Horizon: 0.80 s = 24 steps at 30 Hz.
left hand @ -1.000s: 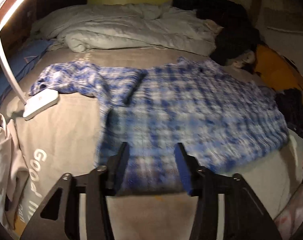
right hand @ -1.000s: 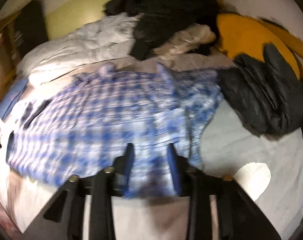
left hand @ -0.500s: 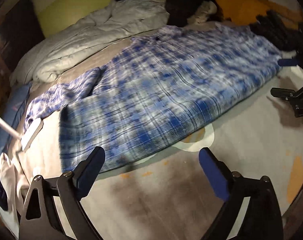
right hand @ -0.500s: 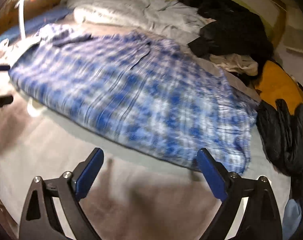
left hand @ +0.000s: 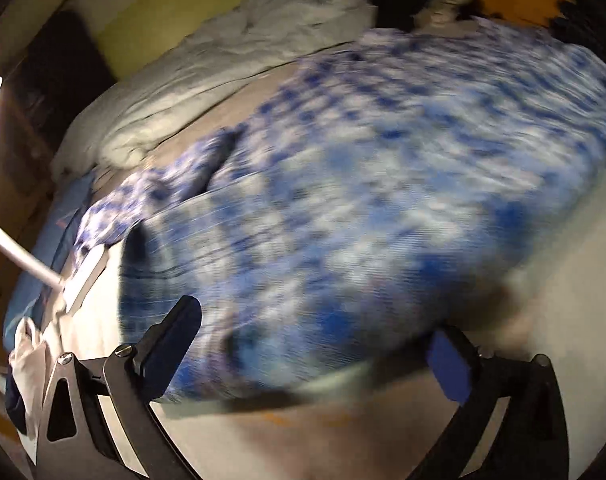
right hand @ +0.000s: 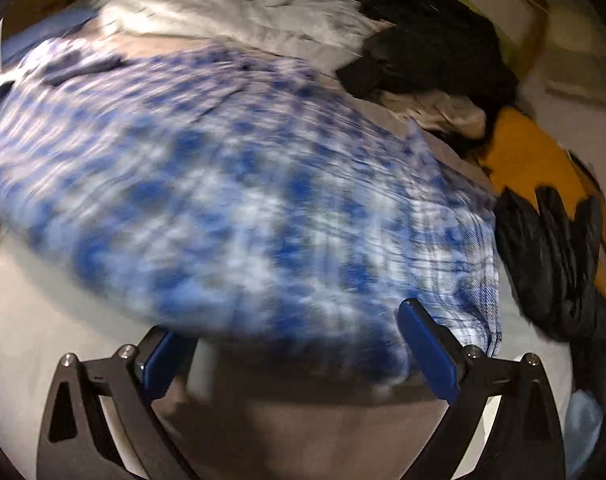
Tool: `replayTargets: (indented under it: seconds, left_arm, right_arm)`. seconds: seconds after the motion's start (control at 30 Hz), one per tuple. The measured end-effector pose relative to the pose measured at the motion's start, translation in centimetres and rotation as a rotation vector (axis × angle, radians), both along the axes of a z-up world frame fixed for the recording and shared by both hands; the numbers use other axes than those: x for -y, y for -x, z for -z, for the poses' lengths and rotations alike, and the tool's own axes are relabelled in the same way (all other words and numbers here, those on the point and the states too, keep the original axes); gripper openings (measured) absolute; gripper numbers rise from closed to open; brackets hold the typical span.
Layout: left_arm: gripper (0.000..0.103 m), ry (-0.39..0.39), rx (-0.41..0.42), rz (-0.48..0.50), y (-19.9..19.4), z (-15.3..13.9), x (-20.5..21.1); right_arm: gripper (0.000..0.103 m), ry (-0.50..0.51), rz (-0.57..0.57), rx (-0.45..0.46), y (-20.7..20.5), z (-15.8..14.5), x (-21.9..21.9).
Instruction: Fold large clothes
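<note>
A large blue and white plaid shirt [left hand: 363,184] lies spread flat across the bed, blurred by motion. In the left wrist view my left gripper [left hand: 313,356] hangs low over the shirt's near hem. Its jaws are opening wide, and the hem lies between the fingers without the pads pressing on it. One sleeve trails off to the left. In the right wrist view the shirt [right hand: 223,184] fills the middle. My right gripper [right hand: 295,356] straddles the near hem by the right corner, jaws opening, with nothing gripped.
A rumpled white duvet [left hand: 223,64] lies at the head of the bed. A white lamp base [left hand: 83,280] sits by the sleeve. Black clothes [right hand: 423,48], an orange item [right hand: 535,160] and a dark jacket [right hand: 555,264] crowd the right side. The grey sheet [right hand: 303,440] shows near me.
Both grippers went from nearly shut on the shirt's near hem to wide apart, letting it go. Both sank toward the bed and rolled. The shirt now fills more of each view.
</note>
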<state>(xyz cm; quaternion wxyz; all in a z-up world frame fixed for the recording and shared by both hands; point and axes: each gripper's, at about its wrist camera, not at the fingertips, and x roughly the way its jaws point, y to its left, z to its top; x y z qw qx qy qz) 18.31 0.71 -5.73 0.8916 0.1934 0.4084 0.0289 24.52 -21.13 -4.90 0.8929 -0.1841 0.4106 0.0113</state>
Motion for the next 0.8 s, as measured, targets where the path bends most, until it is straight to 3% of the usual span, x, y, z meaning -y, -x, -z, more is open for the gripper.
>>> replayTargets:
  seconds: [0.03,0.07,0.1,0.13,0.17,0.27,0.4,0.47,0.6,0.8]
  left_arm:
    - [0.096,0.007,0.013,-0.041,-0.3,0.0,-0.9]
    - [0.077,0.012,0.031,-0.083,-0.5,-0.2,-1.7]
    - [0.053,0.018,0.042,-0.121,-0.6,-0.3,-2.6]
    - [0.037,0.038,0.056,-0.166,-0.6,-0.7,-3.6]
    - [0.009,0.077,0.067,-0.203,-0.5,-1.1,-4.7]
    - [0.006,0.267,0.045,-0.232,0.3,-2.5,-7.1]
    - [0.005,0.297,0.048,-0.237,3.3,-4.2,-7.1]
    - [0.005,0.29,0.048,-0.233,4.7,-4.8,-6.9]
    - [0.005,0.388,-0.013,-0.263,7.1,-4.5,-8.3]
    - [0.005,0.412,-0.049,-0.261,11.0,-4.3,-8.7]
  right_arm:
    - [0.089,-0.015,0.036,0.003,-0.5,-0.1,0.8]
    - [0.072,-0.025,0.054,0.004,-0.8,-0.1,1.2]
    - [0.064,-0.038,0.078,0.003,-1.1,-0.2,1.9]
    - [0.046,-0.055,0.108,0.004,-1.3,-0.4,2.6]
    - [0.026,-0.066,0.129,0.008,-1.4,-0.5,3.0]
    - [0.01,-0.146,0.145,0.013,-1.1,-1.3,4.0]
    - [0.008,-0.166,0.126,0.043,0.7,-2.9,3.7]
    - [0.007,-0.226,0.14,0.033,2.1,-3.8,4.2]
    - [0.007,-0.32,0.121,0.066,6.1,-5.5,4.2]
    - [0.007,-0.37,0.099,0.02,10.2,-4.5,3.5]
